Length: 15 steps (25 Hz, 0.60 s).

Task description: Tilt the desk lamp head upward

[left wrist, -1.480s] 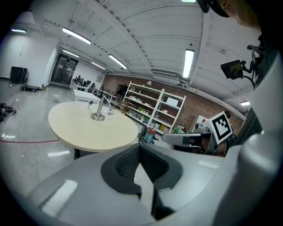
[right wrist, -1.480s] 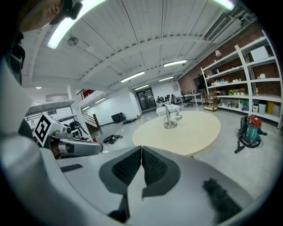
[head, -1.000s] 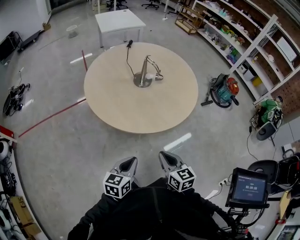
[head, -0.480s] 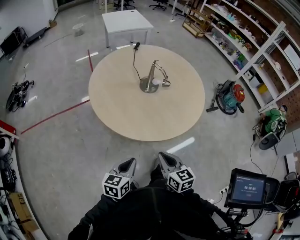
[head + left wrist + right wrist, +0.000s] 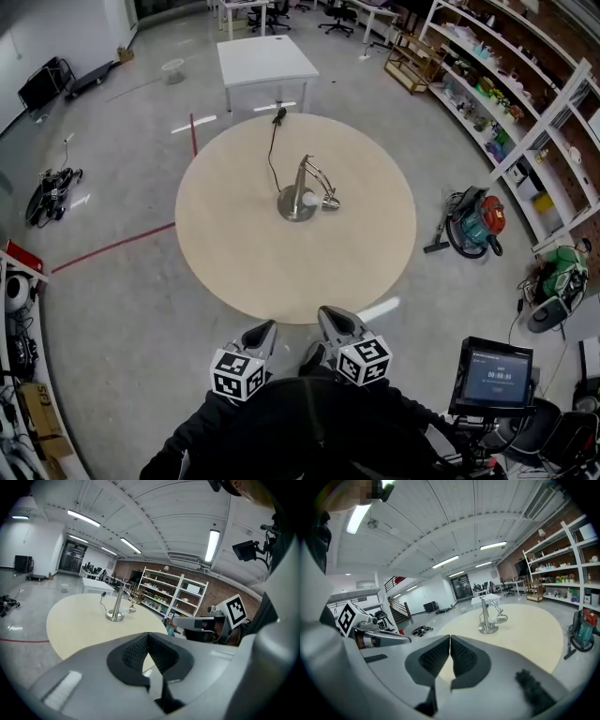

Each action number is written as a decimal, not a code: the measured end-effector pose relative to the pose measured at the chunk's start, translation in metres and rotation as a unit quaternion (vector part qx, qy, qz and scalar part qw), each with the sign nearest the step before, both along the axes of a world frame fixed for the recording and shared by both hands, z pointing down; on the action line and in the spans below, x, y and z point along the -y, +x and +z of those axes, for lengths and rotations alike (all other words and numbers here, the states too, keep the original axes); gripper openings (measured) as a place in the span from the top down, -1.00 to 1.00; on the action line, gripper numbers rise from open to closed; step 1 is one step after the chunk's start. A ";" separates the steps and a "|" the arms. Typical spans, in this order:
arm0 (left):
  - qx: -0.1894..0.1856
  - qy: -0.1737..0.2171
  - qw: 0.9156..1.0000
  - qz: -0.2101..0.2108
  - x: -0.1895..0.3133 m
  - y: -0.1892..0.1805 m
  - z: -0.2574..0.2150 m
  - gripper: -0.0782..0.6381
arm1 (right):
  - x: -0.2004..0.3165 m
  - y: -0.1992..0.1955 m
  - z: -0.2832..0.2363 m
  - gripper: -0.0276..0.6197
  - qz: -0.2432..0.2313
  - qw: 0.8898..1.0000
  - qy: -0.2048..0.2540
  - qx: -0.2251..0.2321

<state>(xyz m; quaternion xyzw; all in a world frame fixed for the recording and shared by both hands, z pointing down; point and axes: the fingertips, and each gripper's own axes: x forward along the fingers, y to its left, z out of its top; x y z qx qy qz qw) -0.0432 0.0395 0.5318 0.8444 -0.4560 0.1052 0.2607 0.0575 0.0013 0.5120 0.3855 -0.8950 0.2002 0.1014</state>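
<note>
The desk lamp (image 5: 302,190) is standing at the centre of the frame on the round table (image 5: 234,253), with its lamp head (image 5: 329,202) hanging low. The left gripper (image 5: 263,330) and the right gripper (image 5: 330,319) are sitting at the bottom of the frame, both clenched on nothing and well apart from the lamp. The approach seems to be in hand; the next move is calling for reaching closer and opening the jaws.

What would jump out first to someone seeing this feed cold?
The big round table fills the middle of the floor, bare except for a silver desk lamp near its centre, head hanging low. In the foreground, the left gripper and right gripper are both shut and empty, short of the table's near edge.
</note>
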 end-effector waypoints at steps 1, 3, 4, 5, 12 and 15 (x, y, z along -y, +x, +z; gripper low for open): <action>0.001 0.002 1.000 -0.004 0.010 0.006 -0.002 0.77 | 0.010 0.008 -0.001 0.90 0.000 1.000 0.000 0.000; 0.003 0.005 1.000 -0.014 0.028 0.020 -0.006 0.77 | 0.029 0.023 -0.003 0.90 -0.004 1.000 0.002 0.000; 0.004 0.006 1.000 -0.017 0.036 0.028 -0.007 0.77 | 0.037 0.031 -0.004 0.90 -0.007 1.000 0.003 0.001; 0.005 0.008 1.000 -0.018 0.044 0.036 -0.007 0.77 | 0.046 0.038 -0.004 0.90 -0.009 1.000 0.004 0.002; 0.021 0.013 1.000 -0.013 0.071 0.075 -0.011 0.77 | 0.078 0.059 -0.002 0.90 -0.039 0.999 -0.003 0.009; 0.025 0.003 0.999 -0.024 0.077 0.077 -0.008 0.77 | 0.086 0.064 0.004 0.90 -0.042 0.999 -0.015 0.018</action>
